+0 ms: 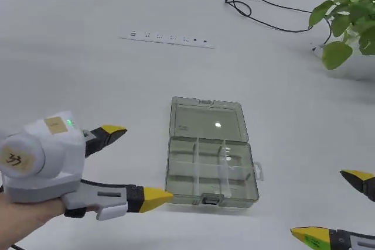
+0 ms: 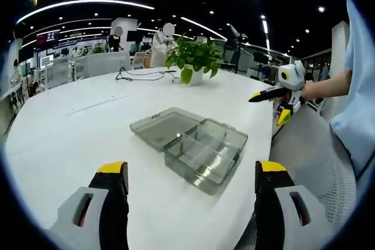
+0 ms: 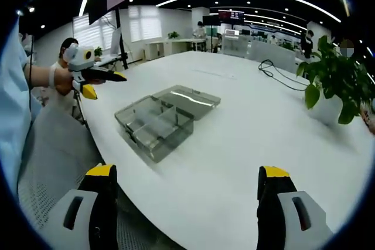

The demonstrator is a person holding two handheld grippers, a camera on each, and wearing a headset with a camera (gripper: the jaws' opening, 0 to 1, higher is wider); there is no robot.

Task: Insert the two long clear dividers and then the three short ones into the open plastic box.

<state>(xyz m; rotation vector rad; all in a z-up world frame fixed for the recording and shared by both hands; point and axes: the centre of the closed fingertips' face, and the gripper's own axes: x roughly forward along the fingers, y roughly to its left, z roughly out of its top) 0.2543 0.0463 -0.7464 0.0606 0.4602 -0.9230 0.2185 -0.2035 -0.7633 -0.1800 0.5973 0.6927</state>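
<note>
"Well, what were the tongs doing when you looked?"

"Nearest the person, both pairs hung over the front of the bench (image 1: 88,74). The left tongs (image 1: 140,162) were spread wide with nothing between them. The right tongs (image 1: 325,203), off at the other side, were spread wide and bare too."

"And the box?"

"The plastic box (image 1: 193,196) lay on the bench between them and a little farther out, touched by neither. Its lid (image 1: 206,120) was folded flat behind the tray. Clear dividers (image 1: 196,159) stood upright inside, crossing to make compartments. I could not count them for certain through the clear plastic."

"So which step was it?"

"I judged the inserting finished, or nearly so, since the compartments looked fully formed. The next move, I'd say, called for checking that each strip sat right down in its slots. Any that stood proud would want a gentle press with closed tips, as such thin walls would likely flex."

"Anything behind?"

"Farther back lay a white power strip (image 1: 170,39), then a looped black cable (image 1: 258,13). A potted plant (image 1: 345,16) stood at the far right."
</note>
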